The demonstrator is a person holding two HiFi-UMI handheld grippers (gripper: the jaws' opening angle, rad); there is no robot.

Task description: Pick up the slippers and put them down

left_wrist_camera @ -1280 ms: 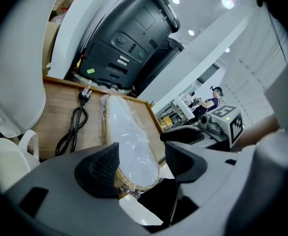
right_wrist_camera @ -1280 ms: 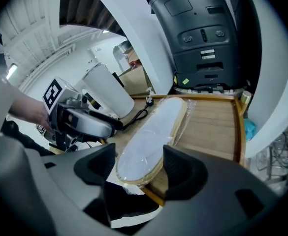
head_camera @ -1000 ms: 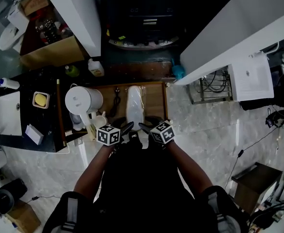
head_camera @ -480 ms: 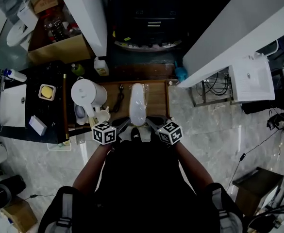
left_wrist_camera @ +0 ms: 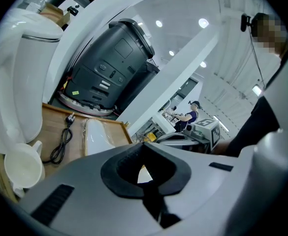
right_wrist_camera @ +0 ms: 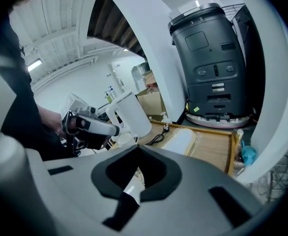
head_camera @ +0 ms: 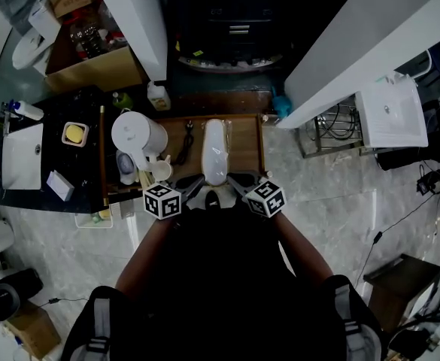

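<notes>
Left gripper and right gripper just pressed together, wooden board (slipper on it), marble floor

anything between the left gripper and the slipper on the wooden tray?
Nothing visible. The left gripper, shut, is at the near end of the slipper; the cord and cup lie off to its left.

White kettle (beside black cable).

Slippers: white, a single long, narrow bundle sealed in clear plastic wrap. They lie flat and lengthwise on the wooden board, roughly centred.
</notes>
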